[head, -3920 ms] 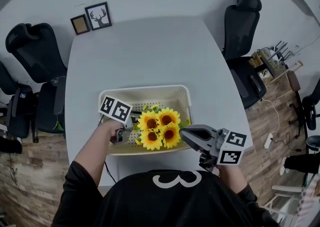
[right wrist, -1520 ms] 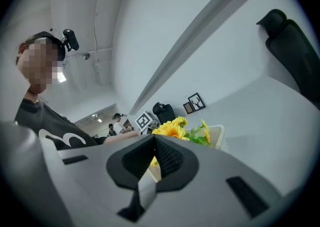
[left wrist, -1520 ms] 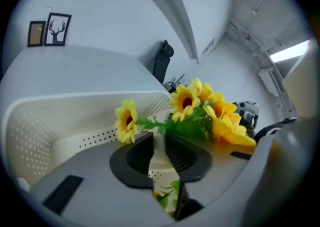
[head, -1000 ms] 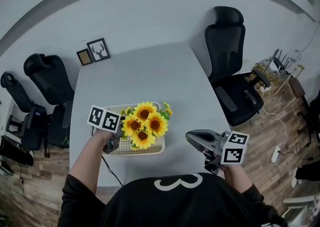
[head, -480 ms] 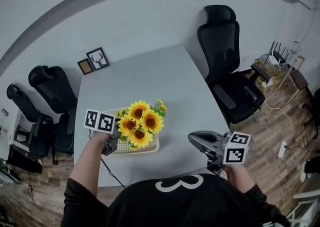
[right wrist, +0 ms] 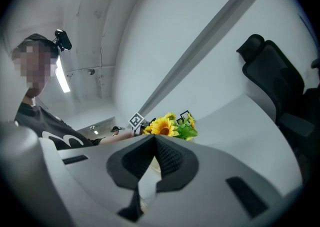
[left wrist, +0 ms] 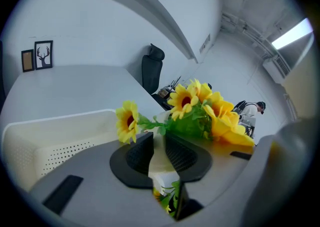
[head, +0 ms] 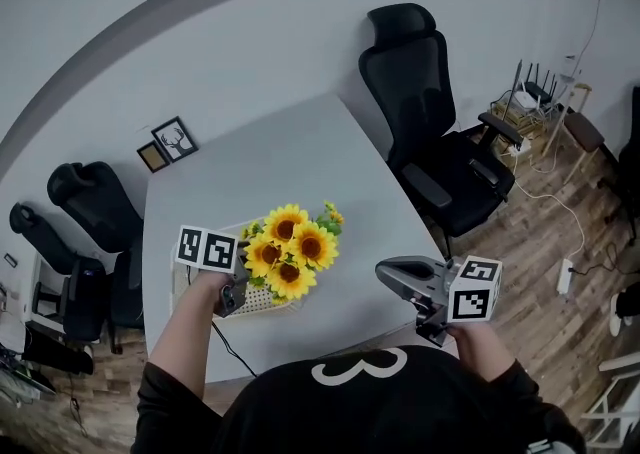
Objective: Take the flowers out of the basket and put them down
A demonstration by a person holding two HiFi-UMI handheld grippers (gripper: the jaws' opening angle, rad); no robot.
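Observation:
A bunch of yellow sunflowers (head: 290,250) with green leaves hangs over the cream perforated basket (head: 262,304) at the table's front left. My left gripper (head: 240,292) is shut on the flowers' pale stem wrap. In the left gripper view the blooms (left wrist: 200,106) spread just beyond the left gripper (left wrist: 159,138), with the basket's wall (left wrist: 60,136) below and to the left. My right gripper (head: 380,270) hovers over the table's front right, its jaws shut with nothing in them. In the right gripper view the sunflowers (right wrist: 167,127) show beyond the right gripper (right wrist: 154,138).
The grey table (head: 300,162) stands against a white wall. Two small picture frames (head: 170,142) lean at its far left corner. A black office chair (head: 420,72) stands to the right, more black chairs (head: 90,202) to the left. A cable (head: 228,347) hangs off the front edge.
The flowers have come up out of the basket in my left gripper and moved a little to the right. The right gripper has stayed shut near the table's front right.

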